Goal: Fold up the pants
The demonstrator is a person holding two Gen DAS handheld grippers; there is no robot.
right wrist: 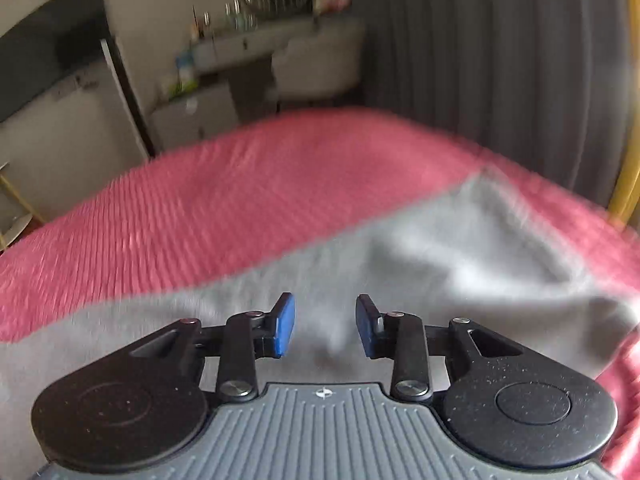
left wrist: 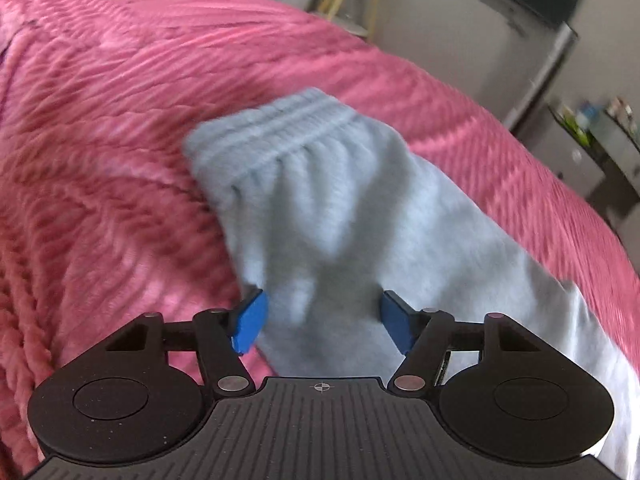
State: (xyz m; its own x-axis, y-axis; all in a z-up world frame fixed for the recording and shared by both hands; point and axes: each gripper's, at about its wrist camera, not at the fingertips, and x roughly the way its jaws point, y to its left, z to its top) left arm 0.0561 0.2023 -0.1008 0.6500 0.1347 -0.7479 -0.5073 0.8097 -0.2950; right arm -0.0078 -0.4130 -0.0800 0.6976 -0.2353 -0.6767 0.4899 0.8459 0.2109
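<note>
Grey pants point(left wrist: 340, 208) were laid on a pink ribbed bedspread point(left wrist: 120, 128), with two hand-held grippers poised above them.

The left gripper point(left wrist: 320, 320) was seen with its blue pads spread wide, nothing pinched, over cloth below the gathered elastic waistband point(left wrist: 264, 128). The right gripper point(right wrist: 325, 328) was held partly spread and empty above flat grey fabric. Both views were blurred.

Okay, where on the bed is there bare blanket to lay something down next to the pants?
Bare pink blanket runs wide beyond the waistband of the grey pants and along their side. In the right wrist view, blanket stretches between the pants and the bed's far edge. The crowded part is the pants themselves, under both open tools.
</note>
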